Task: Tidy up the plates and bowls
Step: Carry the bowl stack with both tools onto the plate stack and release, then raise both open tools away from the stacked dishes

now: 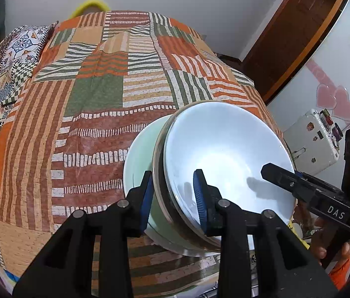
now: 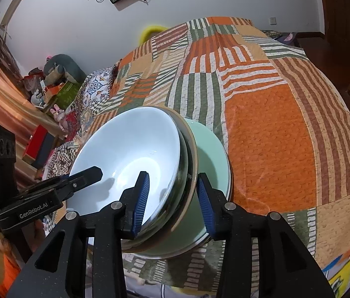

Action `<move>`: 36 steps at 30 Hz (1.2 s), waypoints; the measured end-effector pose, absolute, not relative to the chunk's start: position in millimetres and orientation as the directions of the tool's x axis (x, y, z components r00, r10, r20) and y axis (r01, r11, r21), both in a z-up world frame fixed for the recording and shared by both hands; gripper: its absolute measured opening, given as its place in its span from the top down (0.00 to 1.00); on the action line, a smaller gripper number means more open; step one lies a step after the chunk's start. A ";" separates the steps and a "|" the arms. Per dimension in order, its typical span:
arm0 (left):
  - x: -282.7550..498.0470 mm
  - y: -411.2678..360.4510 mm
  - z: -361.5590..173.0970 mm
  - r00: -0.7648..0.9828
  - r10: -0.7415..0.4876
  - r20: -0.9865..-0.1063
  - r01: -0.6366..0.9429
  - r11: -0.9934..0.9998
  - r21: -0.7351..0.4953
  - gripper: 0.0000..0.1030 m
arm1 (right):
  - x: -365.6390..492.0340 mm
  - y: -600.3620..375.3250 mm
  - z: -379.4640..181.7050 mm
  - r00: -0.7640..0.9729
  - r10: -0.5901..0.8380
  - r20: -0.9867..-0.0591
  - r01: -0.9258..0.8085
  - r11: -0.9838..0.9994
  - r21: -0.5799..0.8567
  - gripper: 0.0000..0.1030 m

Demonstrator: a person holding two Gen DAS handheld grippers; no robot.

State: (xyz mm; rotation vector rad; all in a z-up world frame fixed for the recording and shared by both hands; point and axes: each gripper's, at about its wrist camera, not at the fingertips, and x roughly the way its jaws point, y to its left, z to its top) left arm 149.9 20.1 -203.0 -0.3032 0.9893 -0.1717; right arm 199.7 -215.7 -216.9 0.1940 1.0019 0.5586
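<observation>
While the patchwork bedspread (image 1: 80, 129) filled most of both frames, the stacked bowls (image 1: 224, 149) sat lower centre-right on it. Left gripper (image 1: 175, 198) clamped the stack's rim; right gripper (image 2: 172, 198) straddled the opposite rim, contact unclear.

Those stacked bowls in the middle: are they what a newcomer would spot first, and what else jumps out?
Yes. A nested stack of bowls sits on the near edge of a bed, with a glossy white bowl on top and a mint-green bowl at the bottom. Two black grippers with blue pads straddle its rim, the left gripper and the right gripper on opposite sides. Behind spreads a loud orange, green and brown patchwork bedspread.
</observation>
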 end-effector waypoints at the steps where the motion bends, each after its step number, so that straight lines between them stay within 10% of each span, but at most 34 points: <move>1: 148.0 19.3 -199.9 0.554 -0.258 -0.791 0.006 0.952 -0.306 0.70 | 198.6 -215.1 -215.6 0.415 0.522 -0.745 -0.358 0.846 0.394 0.64; 20: 68.5 5.3 -60.3 0.835 -0.199 -0.513 0.111 0.974 -0.197 0.54 | 133.8 -225.0 -95.7 0.671 0.538 -0.510 -0.506 0.835 0.215 0.41; 27: 27.1 -5.3 -13.8 0.922 -0.151 -0.358 0.102 0.983 -0.152 0.15 | 98.6 -236.8 -47.7 0.756 0.553 -0.351 -0.529 0.831 0.170 0.24; 36: -2.0 -5.4 5.7 0.958 -0.113 -0.263 0.081 0.988 -0.130 0.04 | 82.7 -243.8 -32.1 0.786 0.559 -0.264 -0.533 0.829 0.169 0.04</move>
